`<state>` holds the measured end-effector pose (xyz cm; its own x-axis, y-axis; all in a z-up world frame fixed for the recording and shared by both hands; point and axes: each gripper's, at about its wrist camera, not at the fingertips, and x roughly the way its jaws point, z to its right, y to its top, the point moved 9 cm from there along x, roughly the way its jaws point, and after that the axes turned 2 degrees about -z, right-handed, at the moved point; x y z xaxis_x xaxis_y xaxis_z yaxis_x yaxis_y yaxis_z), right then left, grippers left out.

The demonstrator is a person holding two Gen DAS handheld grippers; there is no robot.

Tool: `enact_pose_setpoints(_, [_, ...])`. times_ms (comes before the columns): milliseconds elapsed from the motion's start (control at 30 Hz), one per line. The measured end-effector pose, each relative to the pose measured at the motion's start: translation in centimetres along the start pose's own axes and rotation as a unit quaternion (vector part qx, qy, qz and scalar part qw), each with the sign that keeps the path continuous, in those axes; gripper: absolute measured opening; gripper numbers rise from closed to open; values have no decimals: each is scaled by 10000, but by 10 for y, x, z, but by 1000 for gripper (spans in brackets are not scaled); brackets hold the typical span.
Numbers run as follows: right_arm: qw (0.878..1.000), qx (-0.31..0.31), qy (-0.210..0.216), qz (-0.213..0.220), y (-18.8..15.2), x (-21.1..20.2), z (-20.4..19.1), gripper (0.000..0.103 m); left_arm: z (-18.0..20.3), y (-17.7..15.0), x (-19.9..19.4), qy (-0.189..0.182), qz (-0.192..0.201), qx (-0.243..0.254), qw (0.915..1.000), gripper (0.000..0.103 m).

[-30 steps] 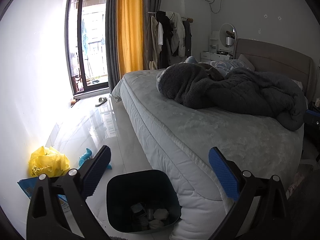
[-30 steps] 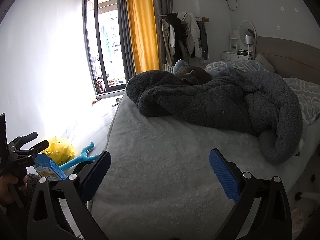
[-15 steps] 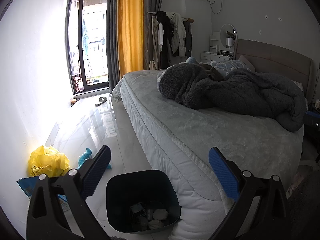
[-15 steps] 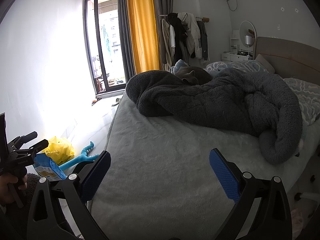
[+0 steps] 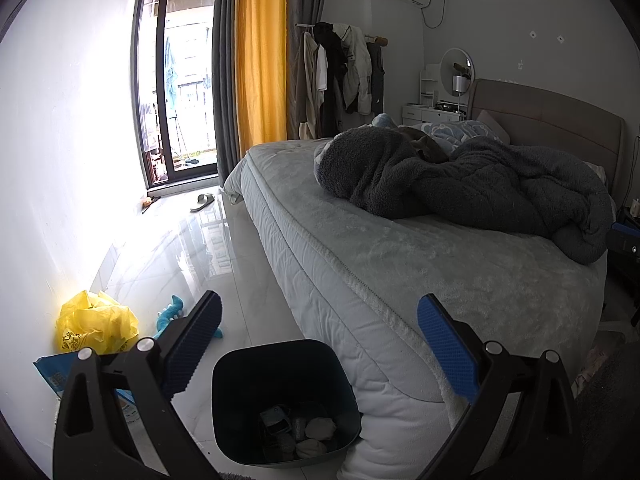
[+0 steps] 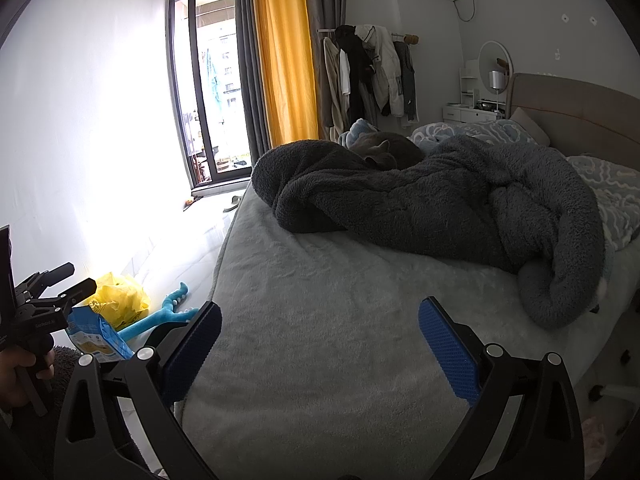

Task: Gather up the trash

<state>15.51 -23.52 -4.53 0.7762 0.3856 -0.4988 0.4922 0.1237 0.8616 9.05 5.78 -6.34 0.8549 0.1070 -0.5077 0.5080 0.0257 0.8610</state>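
Note:
A dark bin [image 5: 244,392] stands on the floor against the bed corner, with crumpled paper and wrappers at its bottom. My left gripper [image 5: 320,336] is open and empty, above and just behind the bin. A yellow plastic bag [image 5: 94,326] and a blue snack packet [image 5: 52,376] lie on the floor by the left wall; both also show in the right wrist view, the bag [image 6: 120,296] and the packet [image 6: 98,336]. My right gripper [image 6: 320,338] is open and empty, over the bed's near end. The left gripper [image 6: 60,284] also shows at the far left of the right wrist view.
A bed [image 5: 420,252] with a grey blanket [image 6: 440,204] fills the right side; a grey cat [image 6: 384,150] lies on it. A blue toy [image 5: 172,312] lies on the white tile floor. A slipper [image 5: 202,202] sits near the balcony door. Clothes hang at the back.

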Motion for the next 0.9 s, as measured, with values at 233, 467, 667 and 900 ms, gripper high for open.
enact_pose_setpoints(233, [10000, -3, -1, -2, 0, 0, 0, 100, 0, 0, 0, 6, -5, -13, 10000, 100])
enact_pose_setpoints(467, [10000, -10, -3, -12, 0, 0, 0, 100, 1, 1, 0, 9, -5, -28, 10000, 100])
enact_pose_setpoints(667, [10000, -6, -1, -12, 0, 1, 0, 100, 1, 1, 0, 11, -7, -24, 10000, 100])
enact_pose_setpoints(900, [10000, -7, -4, -12, 0, 0, 0, 100, 0, 1, 0, 10, -4, -35, 10000, 100])
